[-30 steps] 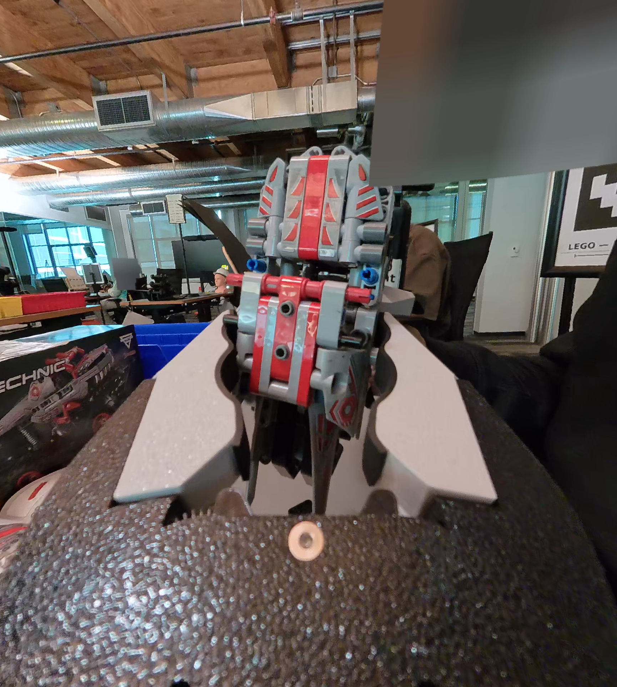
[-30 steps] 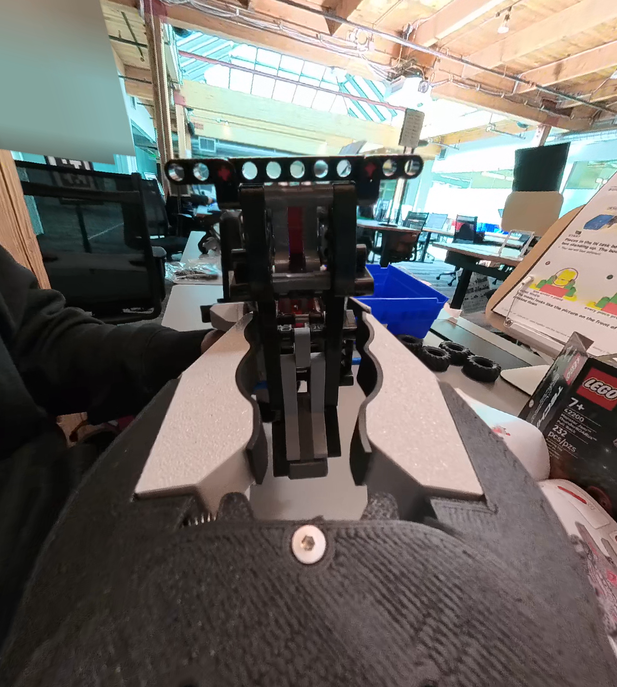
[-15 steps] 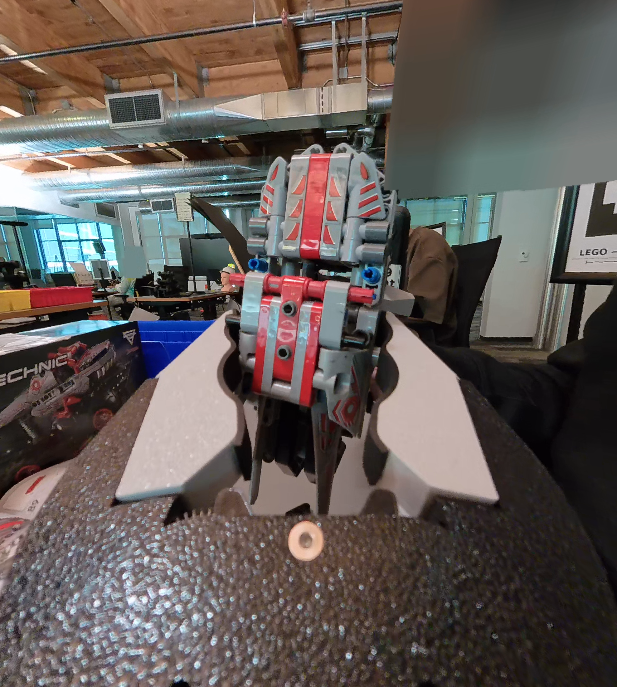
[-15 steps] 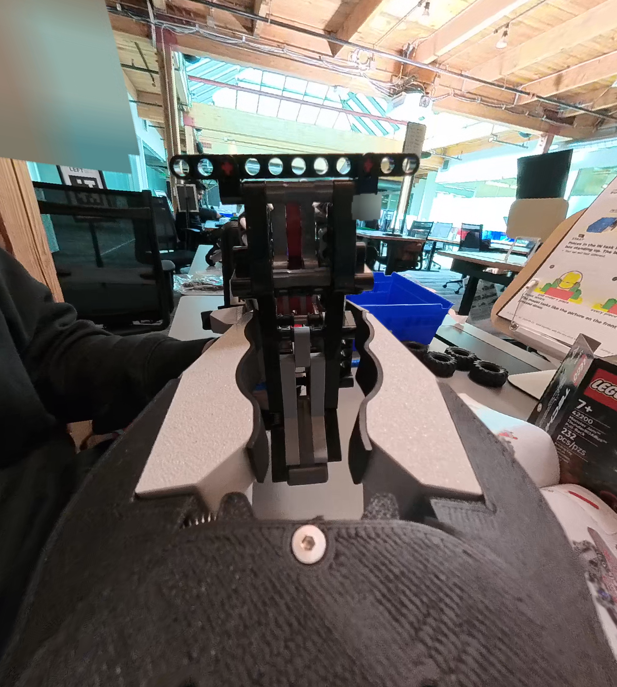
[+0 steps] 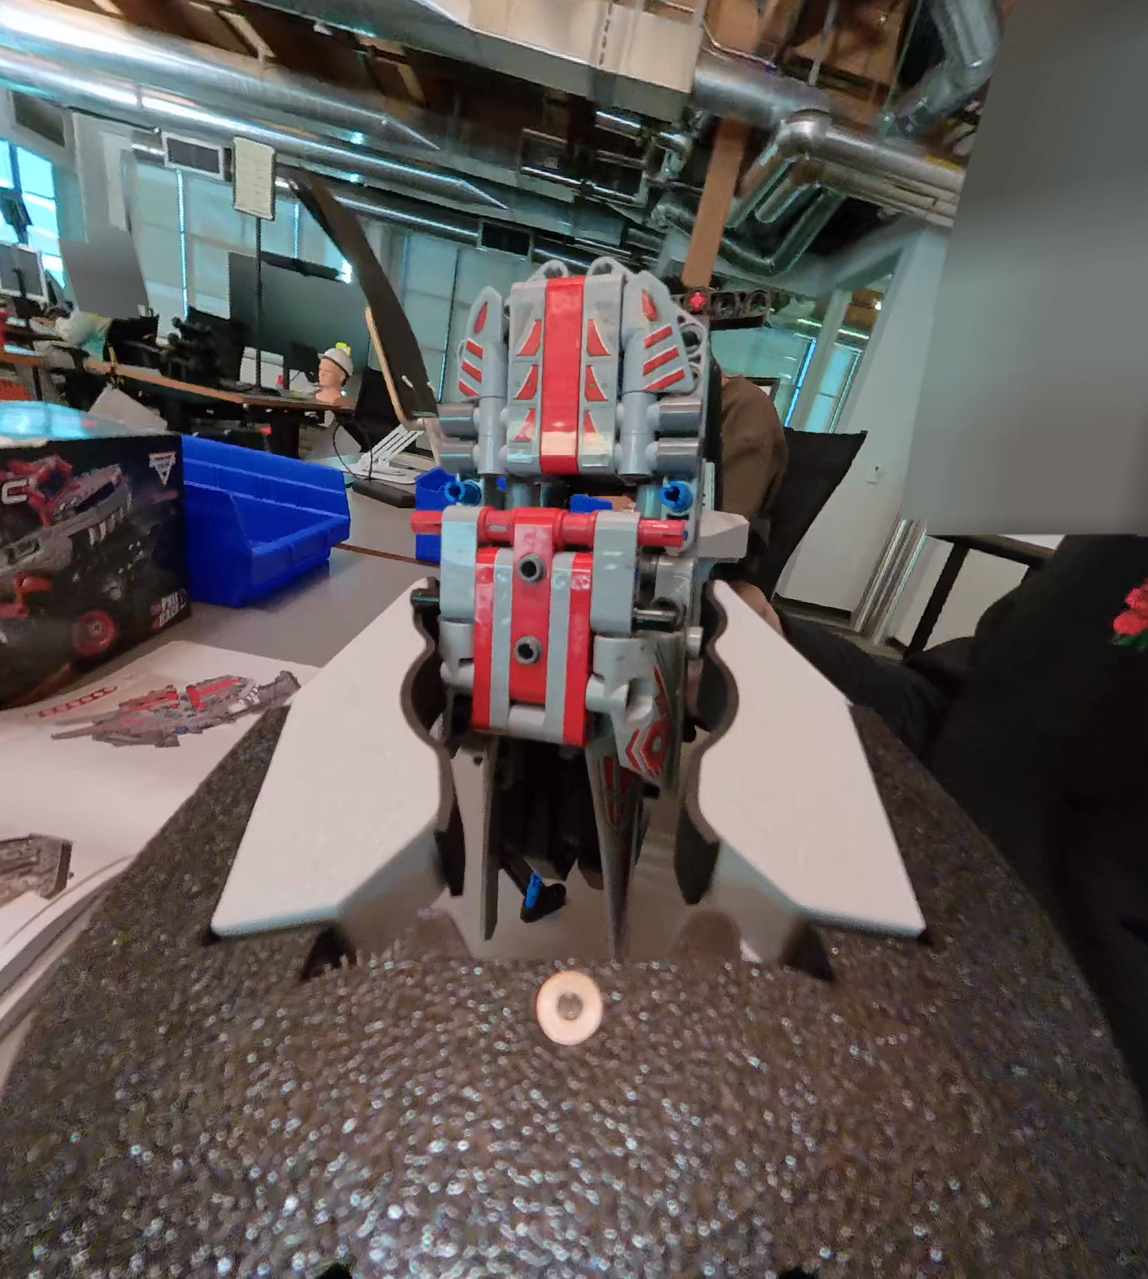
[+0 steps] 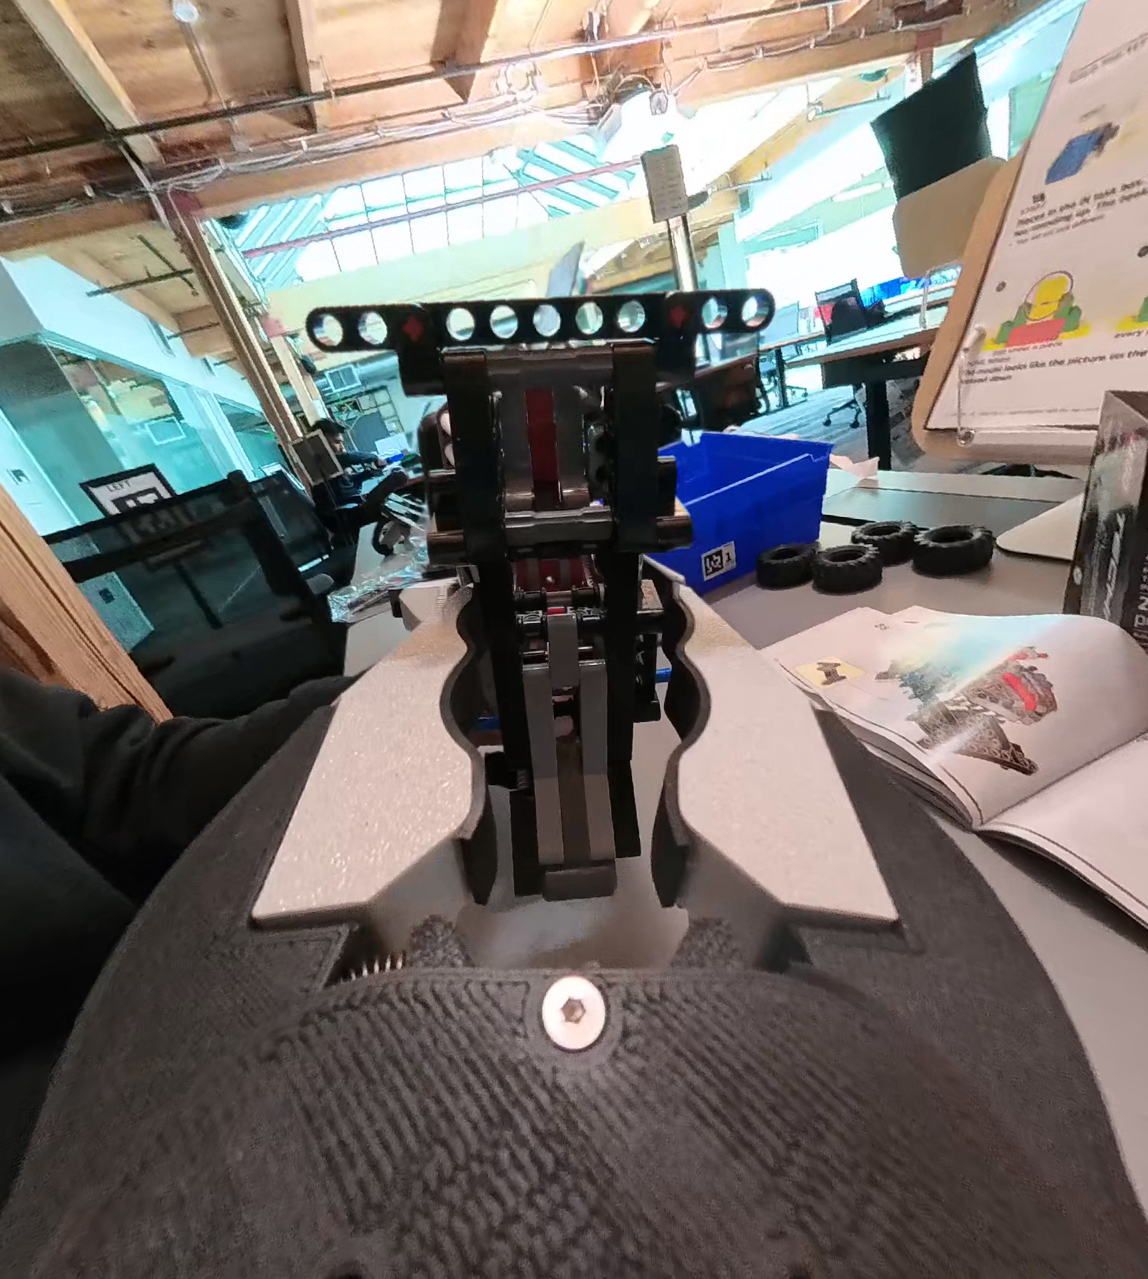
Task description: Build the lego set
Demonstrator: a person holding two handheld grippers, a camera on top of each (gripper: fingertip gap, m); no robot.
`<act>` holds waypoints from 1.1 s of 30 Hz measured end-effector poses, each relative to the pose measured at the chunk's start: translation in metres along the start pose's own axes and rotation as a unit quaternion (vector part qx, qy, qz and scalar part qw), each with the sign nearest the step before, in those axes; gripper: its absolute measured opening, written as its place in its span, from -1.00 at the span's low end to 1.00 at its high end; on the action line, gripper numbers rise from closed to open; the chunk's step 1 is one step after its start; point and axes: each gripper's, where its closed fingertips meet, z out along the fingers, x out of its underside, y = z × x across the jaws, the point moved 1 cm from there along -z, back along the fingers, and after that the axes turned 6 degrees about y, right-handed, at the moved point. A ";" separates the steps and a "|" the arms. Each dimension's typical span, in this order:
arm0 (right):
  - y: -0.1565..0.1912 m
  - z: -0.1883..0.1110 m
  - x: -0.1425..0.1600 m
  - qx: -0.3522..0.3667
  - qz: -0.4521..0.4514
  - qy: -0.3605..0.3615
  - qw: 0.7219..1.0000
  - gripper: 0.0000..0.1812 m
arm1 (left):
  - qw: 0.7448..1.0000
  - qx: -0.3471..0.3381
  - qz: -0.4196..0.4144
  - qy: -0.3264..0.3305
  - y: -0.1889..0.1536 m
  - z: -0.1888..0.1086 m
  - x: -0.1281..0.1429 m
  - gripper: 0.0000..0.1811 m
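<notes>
A half-built lego truck is held upright in the air between both grippers. The left wrist view shows its grey and red bodywork (image 5: 561, 387). The right wrist view shows its black underside (image 6: 543, 484), with a long black holed beam (image 6: 536, 322) across the top. My left gripper (image 5: 564, 602) is shut on the lower part of the model. My right gripper (image 6: 564, 609) is shut on it from the opposite side. A grey tip of the other gripper shows behind the model in each view.
On the grey table lie an open instruction booklet (image 6: 972, 713), several black tyres (image 6: 848, 564), a blue bin (image 6: 751, 498) and the set's box (image 5: 52, 554). A tilted instruction board (image 6: 1097, 242) stands at the right. A person's dark sleeve (image 5: 1076, 727) is close by. The grippers are tip to tip, or close to it.
Both grippers have tipped down towards the table with the model still held. The booklet, tyres and tabletop have come into view.
</notes>
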 end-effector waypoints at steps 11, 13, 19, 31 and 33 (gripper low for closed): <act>0.006 -0.010 -0.006 -0.024 -0.058 0.013 0.998 -0.43 | 0.998 -0.027 0.051 0.002 -0.007 0.010 -0.007 -0.22; 0.007 -0.011 -0.008 -0.024 -0.065 0.005 0.998 -0.43 | 0.998 -0.026 0.058 -0.003 -0.009 0.011 -0.008 -0.21; 0.013 -0.013 -0.009 -0.034 -0.094 -0.003 0.995 -0.43 | 0.996 -0.022 0.088 0.022 -0.015 0.011 -0.007 -0.21; 0.028 -0.014 -0.020 -0.022 -0.151 -0.010 0.988 -0.44 | 0.992 -0.012 0.124 -0.013 -0.026 0.011 -0.017 -0.22; 0.029 -0.015 -0.021 -0.026 -0.150 -0.018 0.988 -0.44 | 0.991 -0.019 0.132 -0.020 -0.027 0.011 -0.019 -0.22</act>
